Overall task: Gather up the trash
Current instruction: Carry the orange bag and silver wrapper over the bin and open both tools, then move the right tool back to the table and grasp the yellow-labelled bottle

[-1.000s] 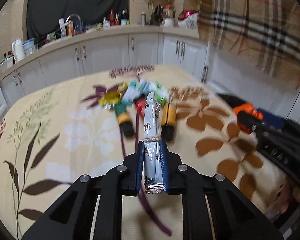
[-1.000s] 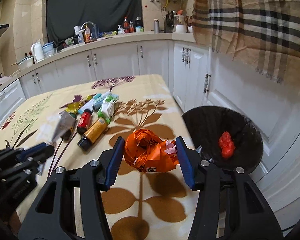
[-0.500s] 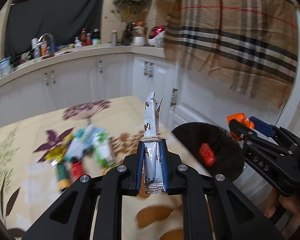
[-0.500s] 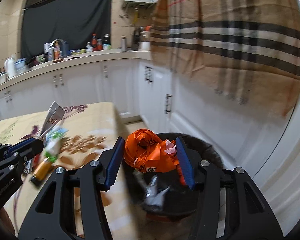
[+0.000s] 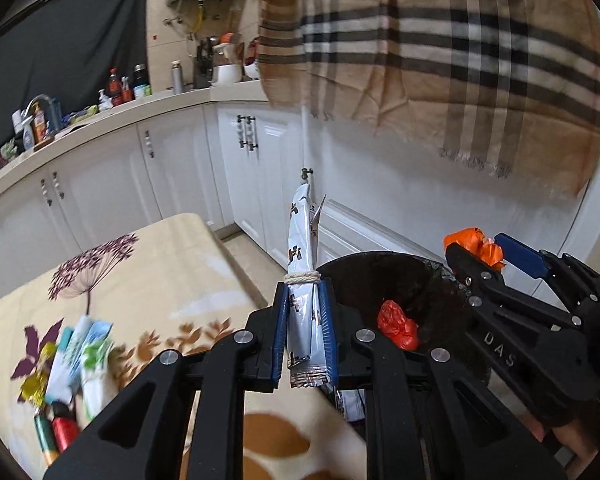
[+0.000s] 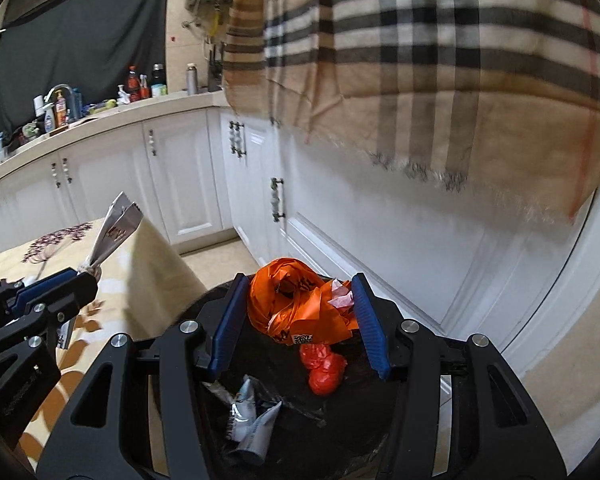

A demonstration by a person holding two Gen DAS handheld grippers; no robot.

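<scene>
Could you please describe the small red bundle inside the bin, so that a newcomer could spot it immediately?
Beside the table's corner stands a dark round bin. Within it lies the red knotted bag, beneath the orange bag in the right hand-held gripper. It is deeper red, smaller and loose, unlike the grey crumpled wrapper nearby.

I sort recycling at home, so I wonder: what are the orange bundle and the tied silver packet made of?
Orange bundle: probably thin, glossy plastic bag film; it is crumpled and knotted, with printing. Silver packet: seemingly metallised plastic or foil wrapper; it has a shiny crinkled surface with print. The string round it looks like pale twisted fibre twine.
</scene>
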